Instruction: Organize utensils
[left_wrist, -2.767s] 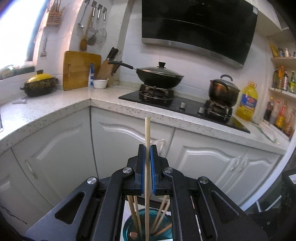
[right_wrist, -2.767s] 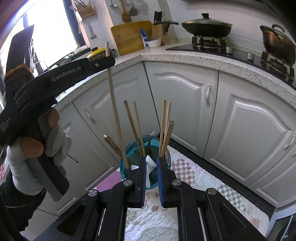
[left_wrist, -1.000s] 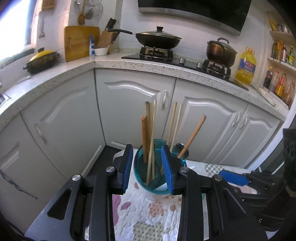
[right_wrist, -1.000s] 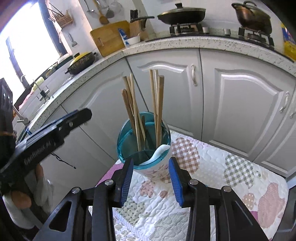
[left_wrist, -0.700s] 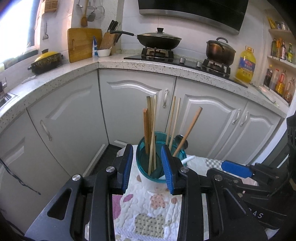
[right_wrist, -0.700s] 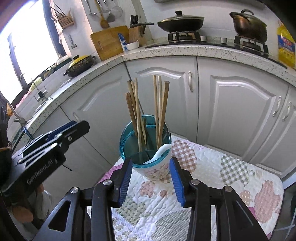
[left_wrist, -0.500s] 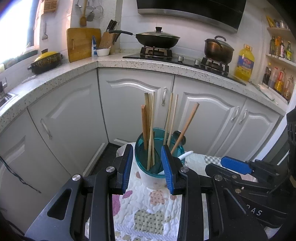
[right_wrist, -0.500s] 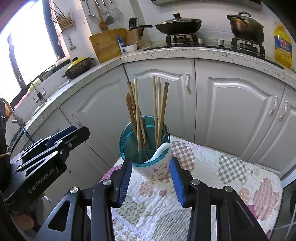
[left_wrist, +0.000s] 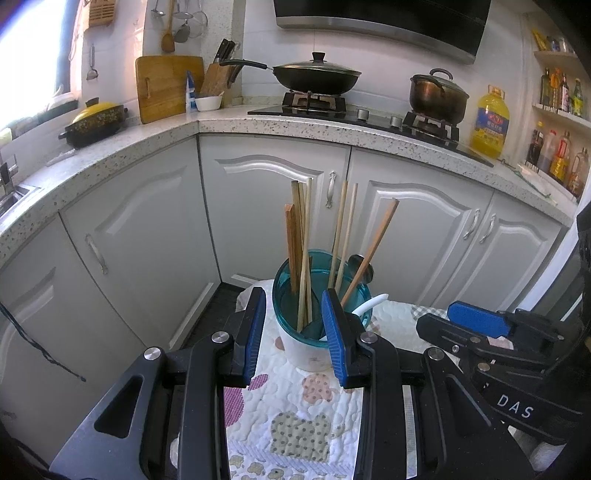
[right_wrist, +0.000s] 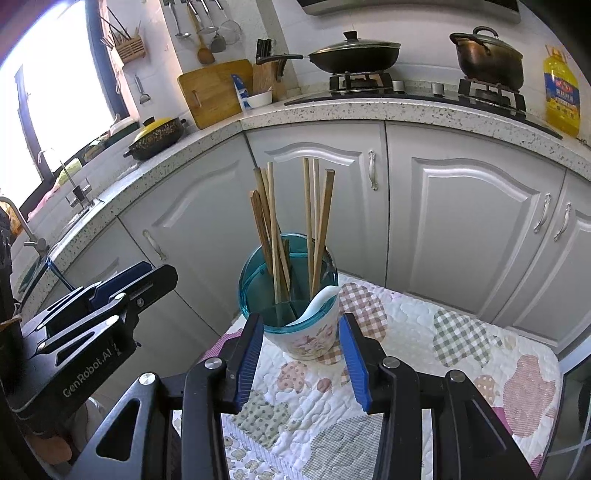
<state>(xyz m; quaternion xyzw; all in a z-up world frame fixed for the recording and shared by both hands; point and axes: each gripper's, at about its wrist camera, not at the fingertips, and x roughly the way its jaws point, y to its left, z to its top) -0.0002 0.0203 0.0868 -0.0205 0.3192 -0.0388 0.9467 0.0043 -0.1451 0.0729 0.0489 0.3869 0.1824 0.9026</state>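
Holder: I saw one utensil holder (left_wrist: 314, 352), white-bodied with a teal rim, standing upright on the quilted cloth (left_wrist: 295, 413) in front of the white corner cabinets (left_wrist: 258, 206).
Chopsticks: I counted seven or so wooden chopsticks (left_wrist: 301, 251) standing in it, in two bunches; where they overlapped I could not settle the exact number.
Spoons: one white spoon (right_wrist: 317, 301) leaned over the holder's rim; behind it, in the left wrist view, a dark rounded handle end (left_wrist: 364, 264) showed, and I could not tell what it belonged to.
Inside: a divider split the holder into compartments, but its floor was hidden by the teal wall.
Left gripper: my left gripper (left_wrist: 293, 332) had its blue pads apart and nothing between them, hanging just short of the holder.
Right gripper: my right gripper (right_wrist: 301, 356) was likewise spread and empty, its fingers flanking the holder's base without touching it.
Counter: I counted one lidded wok (left_wrist: 316, 75) and one metal pot (left_wrist: 437, 94) on the hob, one yellow oil bottle (left_wrist: 489, 122), one cutting board (left_wrist: 164, 86), one knife block (left_wrist: 218, 77).
Cut off: the cloth's near edge was hidden behind my gripper frames.
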